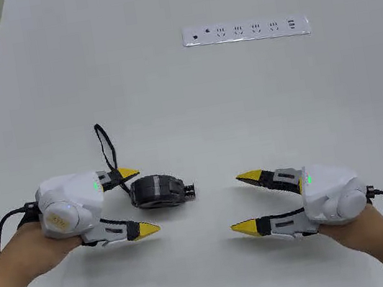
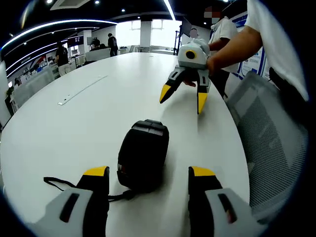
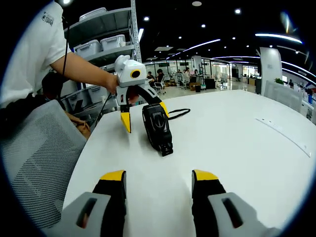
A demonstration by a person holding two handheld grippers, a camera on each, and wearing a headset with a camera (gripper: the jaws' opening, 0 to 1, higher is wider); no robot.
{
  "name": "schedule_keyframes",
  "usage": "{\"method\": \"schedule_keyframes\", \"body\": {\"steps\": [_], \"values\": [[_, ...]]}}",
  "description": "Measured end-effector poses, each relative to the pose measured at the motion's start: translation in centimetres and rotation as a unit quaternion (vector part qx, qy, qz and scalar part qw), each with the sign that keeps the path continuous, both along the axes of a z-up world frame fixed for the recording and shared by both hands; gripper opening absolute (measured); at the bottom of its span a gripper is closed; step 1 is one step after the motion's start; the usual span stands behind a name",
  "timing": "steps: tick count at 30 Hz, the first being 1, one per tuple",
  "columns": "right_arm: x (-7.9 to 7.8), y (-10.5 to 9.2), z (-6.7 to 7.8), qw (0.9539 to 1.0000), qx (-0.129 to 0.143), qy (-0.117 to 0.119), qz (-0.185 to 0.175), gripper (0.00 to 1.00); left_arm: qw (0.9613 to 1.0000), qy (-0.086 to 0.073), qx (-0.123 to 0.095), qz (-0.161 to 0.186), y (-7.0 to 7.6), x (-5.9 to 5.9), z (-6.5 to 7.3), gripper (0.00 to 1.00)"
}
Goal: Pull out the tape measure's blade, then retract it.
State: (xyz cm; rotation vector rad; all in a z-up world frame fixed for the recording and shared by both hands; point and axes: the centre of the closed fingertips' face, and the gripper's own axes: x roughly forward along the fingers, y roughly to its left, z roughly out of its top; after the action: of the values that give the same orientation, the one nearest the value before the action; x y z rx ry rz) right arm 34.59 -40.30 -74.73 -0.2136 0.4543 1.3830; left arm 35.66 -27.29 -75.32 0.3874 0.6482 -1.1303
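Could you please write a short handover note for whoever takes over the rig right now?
Left gripper: open, tips flanking the rear of the tape measure, no grip on it.
Right gripper: open, holding nothing, apart from the tape measure and pointing at it.
Tape measure: lies on the white table, blade tip facing the right gripper, strap trailing away past the left gripper.
Done: nothing; the blade looks fully in.
Left: probably clamp the case with the left gripper, draw the blade out with the right, then retract it.

Two grippers (image 1: 143,200) (image 1: 238,203), one tape measure (image 1: 158,191), one power strip (image 1: 246,31).
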Motion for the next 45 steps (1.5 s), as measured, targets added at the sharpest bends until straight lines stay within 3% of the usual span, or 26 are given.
{"method": "schedule_keyframes", "body": {"steps": [35,39,45], "values": [[1.8,3.2,-1.1,0.9997,0.014,0.012,0.018,0.51,1.0000,0.007,0.002,-0.002,-0.6,1.3,-0.8,0.46],[1.8,3.4,-1.2,0.9996,0.014,0.014,0.020,0.51,0.9999,0.011,0.000,-0.009,-0.7,1.1,-0.9,0.38],[1.9,3.5,-1.5,0.9995,0.015,0.017,0.022,0.50,0.9999,0.011,0.000,-0.011,-0.8,1.2,-1.1,0.36]]}}
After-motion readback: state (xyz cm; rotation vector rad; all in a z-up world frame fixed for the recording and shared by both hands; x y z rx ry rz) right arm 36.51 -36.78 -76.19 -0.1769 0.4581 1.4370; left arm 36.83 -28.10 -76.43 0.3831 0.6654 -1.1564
